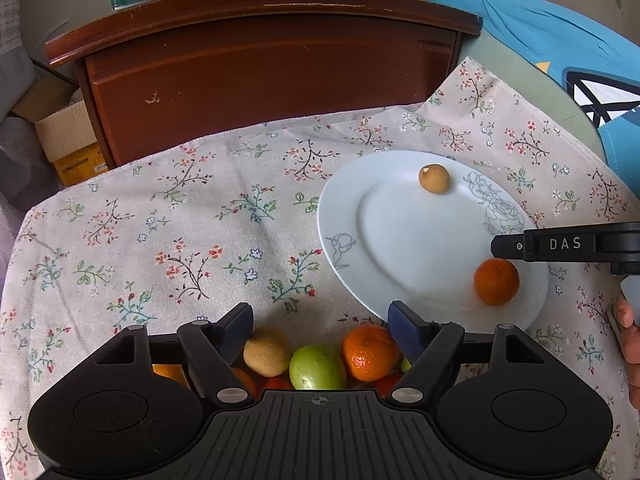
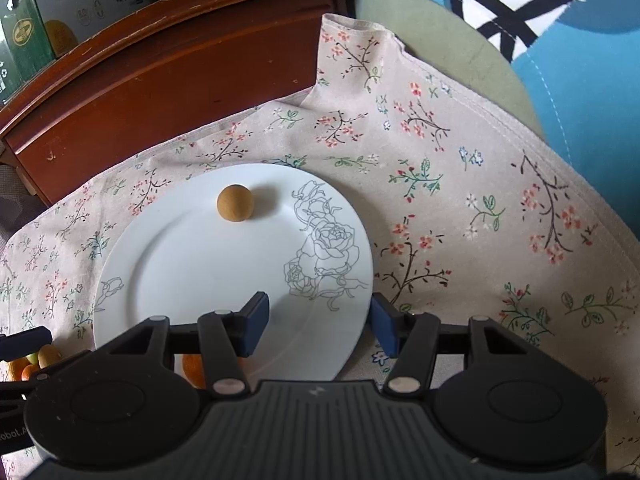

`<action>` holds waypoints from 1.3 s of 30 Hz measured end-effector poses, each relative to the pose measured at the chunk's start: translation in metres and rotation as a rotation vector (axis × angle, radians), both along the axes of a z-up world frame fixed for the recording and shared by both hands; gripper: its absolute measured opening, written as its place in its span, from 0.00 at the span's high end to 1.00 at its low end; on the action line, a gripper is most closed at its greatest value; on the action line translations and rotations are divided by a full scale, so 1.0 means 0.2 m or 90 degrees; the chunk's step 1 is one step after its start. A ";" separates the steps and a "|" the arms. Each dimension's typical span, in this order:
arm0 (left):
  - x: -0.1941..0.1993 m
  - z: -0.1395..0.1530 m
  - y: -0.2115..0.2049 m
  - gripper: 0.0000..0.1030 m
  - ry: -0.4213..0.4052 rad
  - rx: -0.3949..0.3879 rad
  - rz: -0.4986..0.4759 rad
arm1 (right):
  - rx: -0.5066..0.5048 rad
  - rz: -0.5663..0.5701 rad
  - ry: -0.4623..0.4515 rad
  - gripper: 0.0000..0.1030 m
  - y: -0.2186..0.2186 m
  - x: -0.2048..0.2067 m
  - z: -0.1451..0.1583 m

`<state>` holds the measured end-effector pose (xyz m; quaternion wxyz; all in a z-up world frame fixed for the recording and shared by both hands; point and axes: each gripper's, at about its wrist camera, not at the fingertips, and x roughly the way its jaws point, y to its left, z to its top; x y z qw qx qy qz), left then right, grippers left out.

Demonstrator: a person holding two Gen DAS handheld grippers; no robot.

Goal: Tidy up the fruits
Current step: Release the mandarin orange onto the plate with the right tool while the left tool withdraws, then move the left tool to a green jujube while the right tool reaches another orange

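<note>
Hand-held grippers gape: left (image 1: 320, 320) above fruit pile (image 1: 320, 360), right (image 2: 316, 320) over plate (image 2: 180, 280).

A lived-in home room: floral tablecloth (image 1: 160, 220) on the near surface, scuffed dark wooden cabinet (image 1: 260, 80) beyond, stacked cartons (image 2: 60, 12) on top, blue printed bedding (image 1: 560, 52) far right.

Pale plate, bright fruit, flowered cloth

White plate (image 2: 168, 280) with grey rose outlines carries a tan fruit (image 2: 235, 203) and an orange (image 1: 496, 281); beige tablecloth (image 1: 160, 220) shows pink blossoms, green leaves, dark twigs.
</note>
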<state>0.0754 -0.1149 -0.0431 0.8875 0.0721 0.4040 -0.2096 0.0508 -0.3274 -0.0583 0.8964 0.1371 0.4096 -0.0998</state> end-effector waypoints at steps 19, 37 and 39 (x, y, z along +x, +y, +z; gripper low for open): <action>-0.24 0.06 0.05 0.22 -0.028 0.021 -0.010 | 0.052 0.027 0.000 0.42 0.10 -0.09 0.04; -0.40 0.26 0.39 0.17 0.002 0.009 0.084 | 0.099 0.121 -0.037 0.42 0.38 -0.40 0.13; -0.43 0.27 0.42 0.17 0.002 0.002 0.091 | 0.109 0.123 -0.037 0.42 0.41 -0.43 0.13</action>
